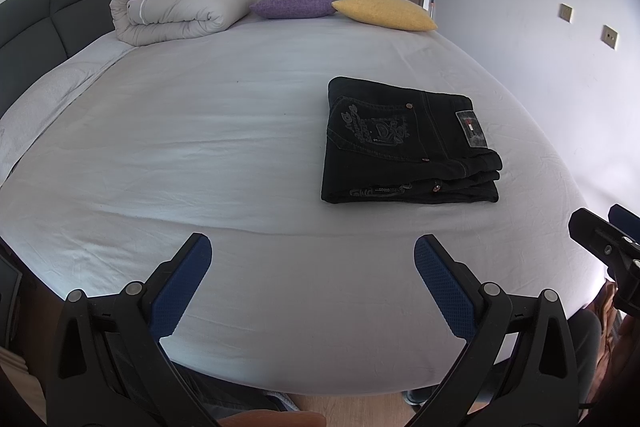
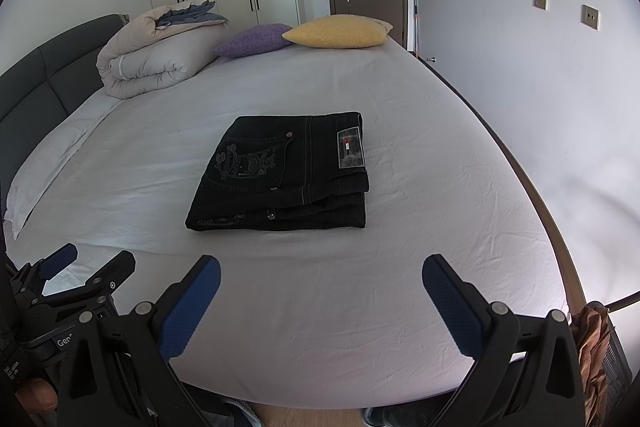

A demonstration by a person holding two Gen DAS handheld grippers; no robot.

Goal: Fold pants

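A pair of black jeans [image 1: 404, 147] lies folded into a compact rectangle on the white bed sheet [image 1: 220, 147], back pocket and waist label facing up. It also shows in the right wrist view [image 2: 284, 175]. My left gripper [image 1: 312, 259] is open and empty, held above the near edge of the bed, left of and short of the jeans. My right gripper [image 2: 320, 279] is open and empty, straight in front of the jeans, a short way back. Each gripper appears at the edge of the other's view: the right one [image 1: 600, 239], the left one [image 2: 86, 267].
A rolled beige duvet [image 1: 180, 3], a purple cushion [image 1: 294, 4] and a yellow cushion [image 1: 386, 11] lie at the far end of the bed. A dark headboard [image 1: 36, 23] runs along the left. A wall [image 2: 540, 87] stands close on the right.
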